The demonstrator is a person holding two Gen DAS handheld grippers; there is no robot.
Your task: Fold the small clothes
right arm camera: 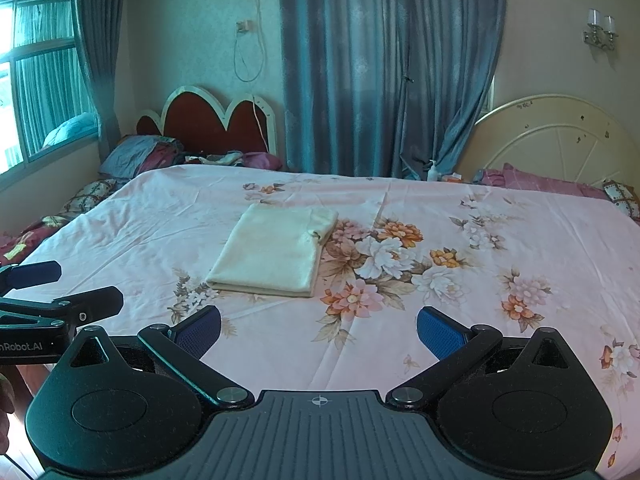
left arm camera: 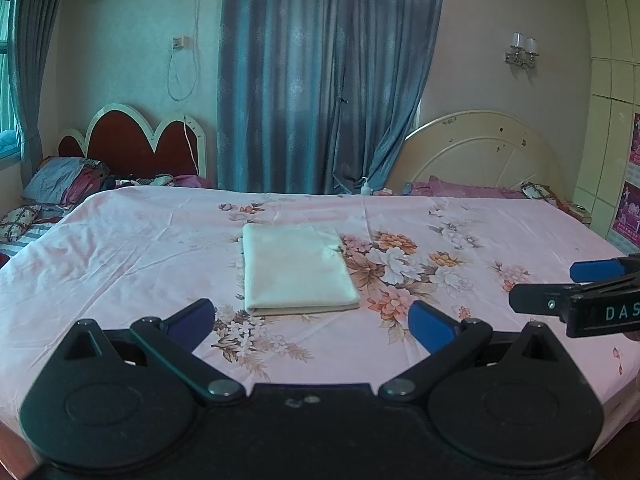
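A cream garment lies folded into a neat rectangle on the pink floral bedsheet; the right wrist view shows the same garment left of centre. My left gripper hovers just short of its near edge, open, with nothing between its blue pads. My right gripper is also open and empty, a little to the right of the garment and nearer than it. Each gripper shows in the other's view: the right gripper at the right edge, the left gripper at the left edge.
The bed fills the foreground, with a cream headboard and pink pillows at the far right. A second bed with a red headboard and piled bedding stands at the far left. Blue curtains hang behind. A wardrobe is at right.
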